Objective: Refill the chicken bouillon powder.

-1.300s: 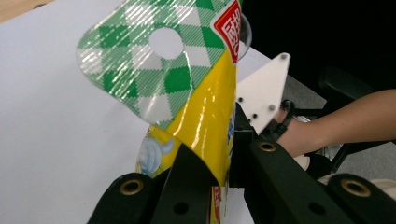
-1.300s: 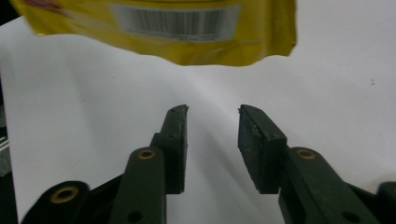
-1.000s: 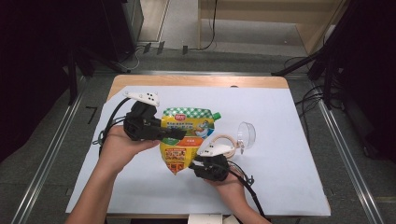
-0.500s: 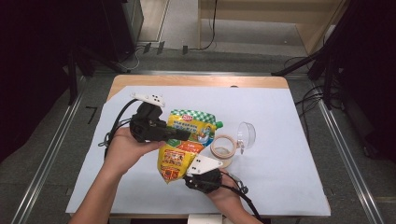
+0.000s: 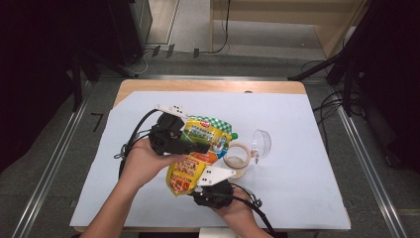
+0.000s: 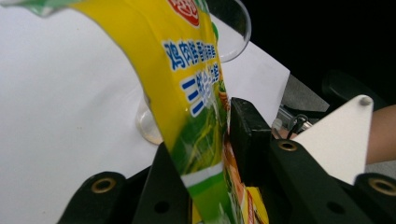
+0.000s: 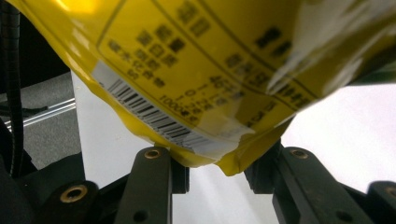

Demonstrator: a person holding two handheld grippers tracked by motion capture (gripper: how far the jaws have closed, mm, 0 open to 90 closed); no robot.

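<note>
Both tongs are on the yellow-and-green pouch [image 5: 198, 151], which is held up off the bench [image 5: 307, 148] near its middle. Left tongs [image 5: 198, 147] reach in from the left across the pouch's middle; in the left gripper view the pouch [image 6: 196, 116] runs between the jaws, which have just been opening, and whether the pads press the film I cannot tell. Right tongs [image 5: 198, 187] come in from the near side at the pouch's lower end; in the right gripper view the bottom corner of the pouch [image 7: 210, 84], with its barcode, sits pinched between the two jaws, so these tongs are clamped on it. Just right of the pouch a roll of tape [image 5: 237, 159] lies flat on the white sheet covering the bench, and a clear plastic cup [image 5: 260, 144] lies on its side just beside the roll, on its far right.
</note>
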